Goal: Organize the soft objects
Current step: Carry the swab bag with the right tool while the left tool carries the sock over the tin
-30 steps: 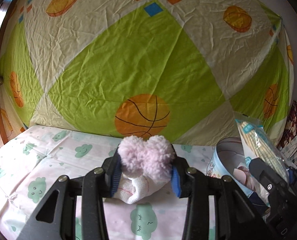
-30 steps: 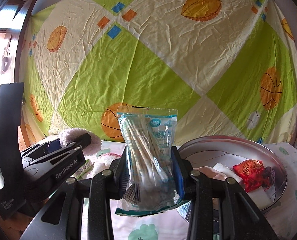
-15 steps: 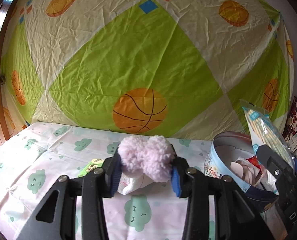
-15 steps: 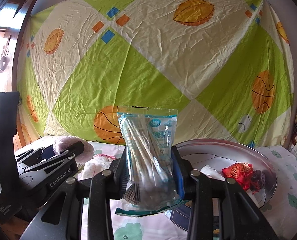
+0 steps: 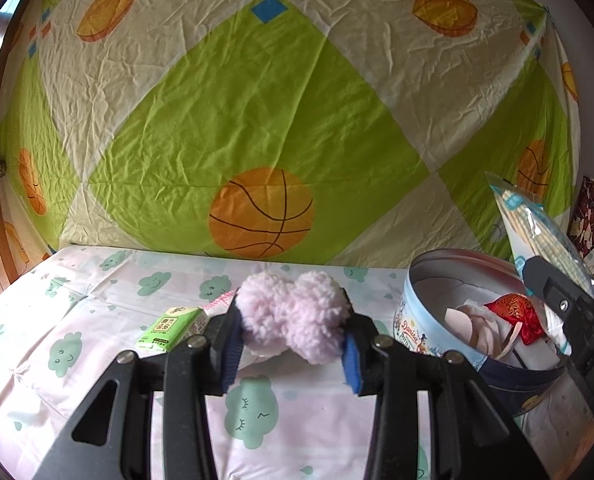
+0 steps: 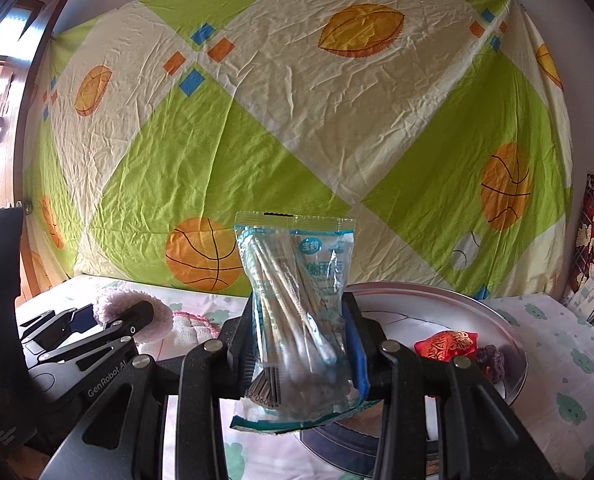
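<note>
My left gripper (image 5: 291,332) is shut on a pink fluffy pompom piece (image 5: 293,316), held just above the cloud-print cloth (image 5: 97,320). A bit of white knit shows under it. To its right stands a round blue tin (image 5: 417,312) that holds a red pouch (image 5: 511,308) and white cloths. My right gripper (image 6: 301,332) is shut on a clear packet of cotton swabs (image 6: 297,280), upright, in front of the tin's silver rim (image 6: 437,292). The red pouch (image 6: 447,344) and a purple item (image 6: 489,358) lie inside. The left gripper's fingers (image 6: 109,332) show at the left.
A small green carton (image 5: 173,326) lies left of the pompom. A white knit cloth with pink trim (image 6: 191,326) lies behind the left gripper. A green and cream sheet with basketballs (image 5: 261,212) hangs close behind. Plaid fabric (image 6: 593,240) sits far right.
Both grippers have drawn slightly back with their loads still gripped. In the left wrist view more of the cloth and tin shows, and the green carton has come into sight.
</note>
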The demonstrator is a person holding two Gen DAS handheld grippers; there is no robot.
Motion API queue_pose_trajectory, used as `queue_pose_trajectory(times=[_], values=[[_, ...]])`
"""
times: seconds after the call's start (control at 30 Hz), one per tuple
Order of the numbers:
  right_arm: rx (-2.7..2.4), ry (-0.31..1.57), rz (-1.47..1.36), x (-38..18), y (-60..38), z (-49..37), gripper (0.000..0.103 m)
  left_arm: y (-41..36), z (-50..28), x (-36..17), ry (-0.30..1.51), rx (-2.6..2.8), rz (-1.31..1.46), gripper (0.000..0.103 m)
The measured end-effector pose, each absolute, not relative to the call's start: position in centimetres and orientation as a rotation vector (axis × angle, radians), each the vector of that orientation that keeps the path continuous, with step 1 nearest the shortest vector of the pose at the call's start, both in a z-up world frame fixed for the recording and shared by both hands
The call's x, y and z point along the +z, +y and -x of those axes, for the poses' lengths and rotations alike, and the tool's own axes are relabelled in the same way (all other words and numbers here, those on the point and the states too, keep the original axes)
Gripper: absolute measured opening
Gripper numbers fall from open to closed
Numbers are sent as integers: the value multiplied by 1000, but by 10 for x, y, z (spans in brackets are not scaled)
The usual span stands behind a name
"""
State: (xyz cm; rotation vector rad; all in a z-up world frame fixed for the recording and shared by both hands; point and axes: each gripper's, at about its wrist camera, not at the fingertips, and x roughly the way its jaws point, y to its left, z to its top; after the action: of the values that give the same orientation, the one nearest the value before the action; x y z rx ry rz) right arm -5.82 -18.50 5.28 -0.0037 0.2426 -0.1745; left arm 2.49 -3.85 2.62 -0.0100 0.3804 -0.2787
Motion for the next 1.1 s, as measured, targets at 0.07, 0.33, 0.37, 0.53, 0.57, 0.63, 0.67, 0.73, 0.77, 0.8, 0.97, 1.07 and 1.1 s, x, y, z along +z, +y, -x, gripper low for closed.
queue_pose_trajectory(times=[0.07,0.33,0.37,0.53,0.57,0.63,0.67,0.73,0.77,0.8,0.97,1.07,1.1], values=[[-179,239,5,53,-189,60,40,-40,-24,26,383,-284,13,40],[-201,229,5,57,-206,65,40,-54,-16,24,386,-300,1,40],[-206,226,6,57,-209,66,40,-55,-16,25,386,-302,3,40],[-220,221,2,59,-221,69,40,-63,-11,25,388,-315,5,40],[-222,219,0,60,-223,70,40,-65,-10,25,388,-316,5,40],[-228,217,-1,61,-228,71,40,-68,-9,26,388,-320,8,40],[-231,215,-1,61,-230,72,40,-70,-8,26,388,-321,9,40],[-236,212,-4,62,-234,73,40,-73,-6,26,386,-324,12,40],[-239,210,-5,63,-236,74,40,-75,-6,26,384,-327,13,40],[-240,208,-5,63,-238,74,40,-76,-5,27,382,-329,15,40],[-255,204,-2,65,-247,77,40,-83,-1,30,372,-338,26,40],[-264,203,-4,65,-254,77,40,-88,1,30,371,-346,22,40],[-268,203,-5,66,-257,78,40,-90,1,30,369,-348,20,40]])
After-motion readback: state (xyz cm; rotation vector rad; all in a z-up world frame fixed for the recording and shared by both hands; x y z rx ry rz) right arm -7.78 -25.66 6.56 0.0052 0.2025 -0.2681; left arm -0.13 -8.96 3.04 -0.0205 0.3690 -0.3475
